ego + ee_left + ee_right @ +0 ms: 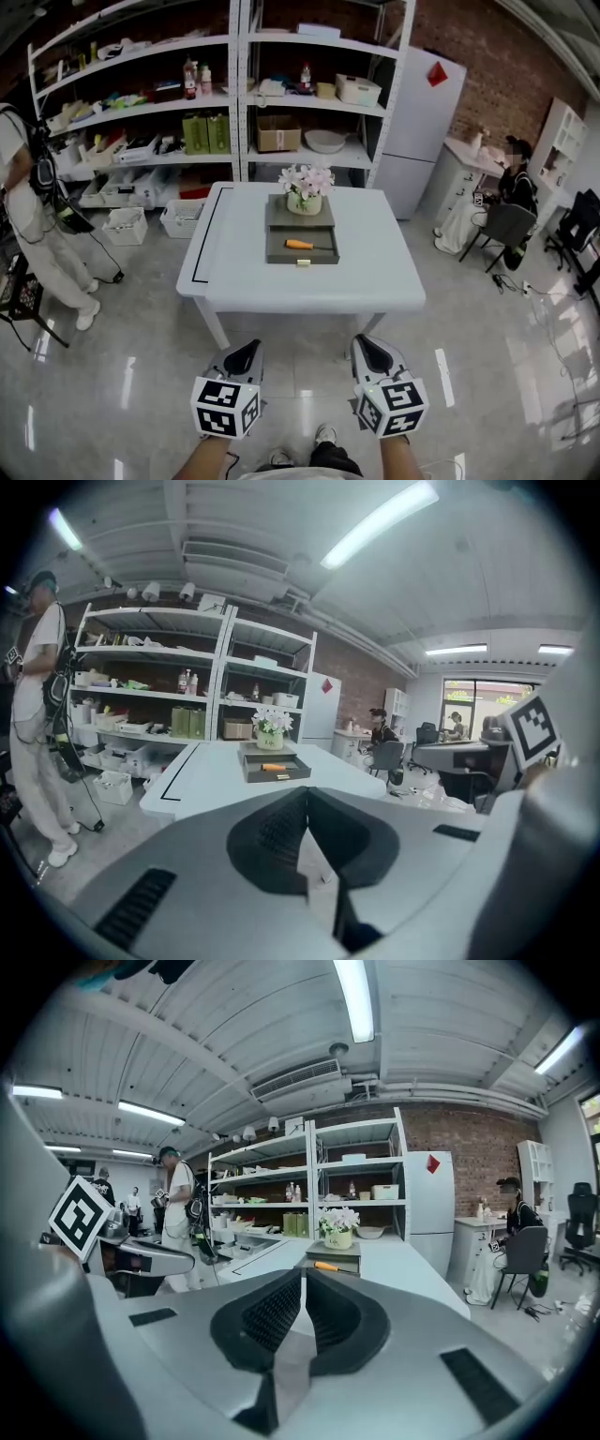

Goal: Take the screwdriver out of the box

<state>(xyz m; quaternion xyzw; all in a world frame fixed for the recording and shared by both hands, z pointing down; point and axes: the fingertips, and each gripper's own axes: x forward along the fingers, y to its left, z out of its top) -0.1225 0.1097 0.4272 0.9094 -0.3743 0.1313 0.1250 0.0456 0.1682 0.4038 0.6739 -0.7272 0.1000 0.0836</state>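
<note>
Both grippers are held low over the floor, in front of the table (375, 277). The left gripper (246, 349) and the right gripper (368, 343) each have their jaws closed together, with nothing between them. The screwdriver (298, 245) is straight ahead and well apart from them, inside the open grey box (274, 247). It lies across the view, with the orange handle to the left. I judge neither gripper clearly nearer, though the handle is on the left one's side.
</note>
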